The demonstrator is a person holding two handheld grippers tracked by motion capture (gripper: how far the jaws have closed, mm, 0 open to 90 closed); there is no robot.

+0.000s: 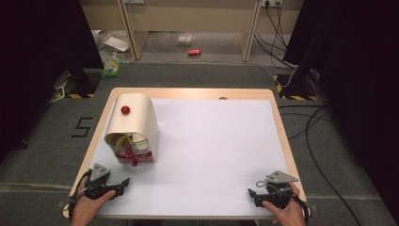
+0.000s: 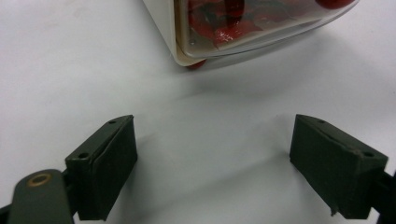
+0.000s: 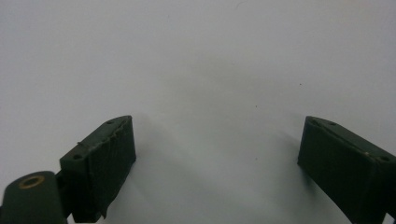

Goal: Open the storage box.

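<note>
Nearest you, your left hand [image 1: 84, 208] holds the left gripper [image 1: 123, 182] at the near left corner of the table [image 1: 197, 92], just short of the bread box [image 1: 134, 123]. Its jaws stand wide apart with nothing between them but white sheet [image 1: 221, 155]; in the left gripper view the box's clear front sits just beyond the left gripper [image 2: 212, 154].

Off to the far right of the box, at the near right corner, your right hand [image 1: 286, 213] holds the right gripper [image 1: 251, 197]. Those jaws are spread wide too, empty, and the right gripper view has the right gripper [image 3: 217, 156] over bare white sheet.

Now the box itself: it stands on the left half of the sheet, a cream, arch-roofed shape with a small red knob [image 1: 125, 110] on its curved top. Its near end is a see-through cover, and behind it you can make out red and yellowish items, too jumbled to name. A little red foot [image 2: 196, 64] peeks out under its near corner in the left gripper view.

Beyond the box, on the floor left of the table, a dark mark [image 1: 81, 126] reads like a "5". Farther back a red can [image 1: 194, 52] lies on the floor; its label is too small to read.
</note>
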